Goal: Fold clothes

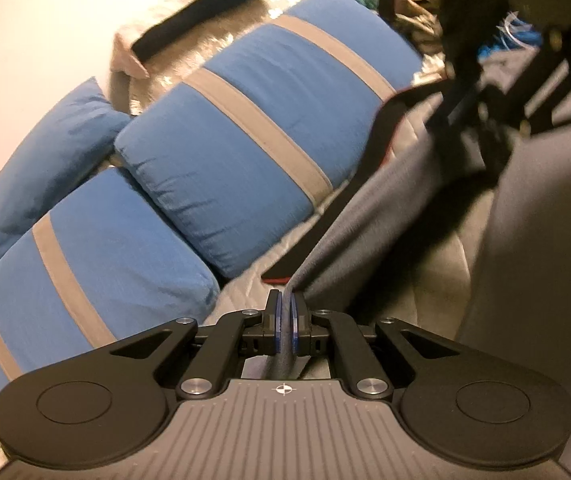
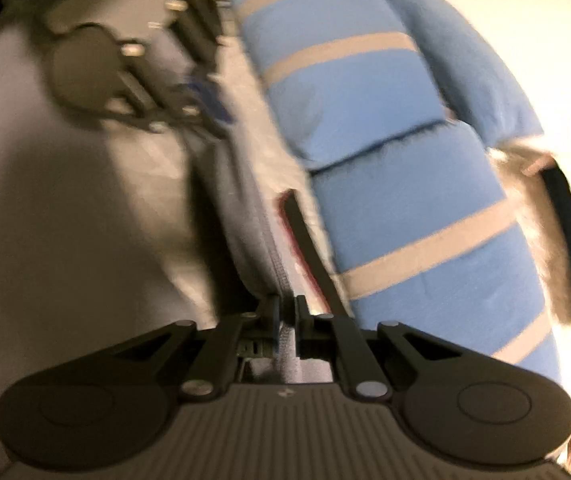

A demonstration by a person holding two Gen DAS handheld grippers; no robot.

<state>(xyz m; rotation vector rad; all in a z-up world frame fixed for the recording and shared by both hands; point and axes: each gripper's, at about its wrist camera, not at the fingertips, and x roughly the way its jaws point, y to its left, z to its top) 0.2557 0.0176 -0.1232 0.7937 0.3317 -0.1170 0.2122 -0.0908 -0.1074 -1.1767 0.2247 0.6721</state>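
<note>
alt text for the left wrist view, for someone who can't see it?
The left gripper is shut on an edge of grey garment, pulled taut toward the blurred right gripper at upper right. Behind it, blue pillows with grey stripes lie on a pale quilted bed against a light wall.

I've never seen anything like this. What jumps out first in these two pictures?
The bright blue pillows with grey stripes, stacked along the bed by the pale wall, catch the eye first. Next, a grey garment stretched taut between two black grippers: the left gripper and right gripper each pinch its edge.
</note>
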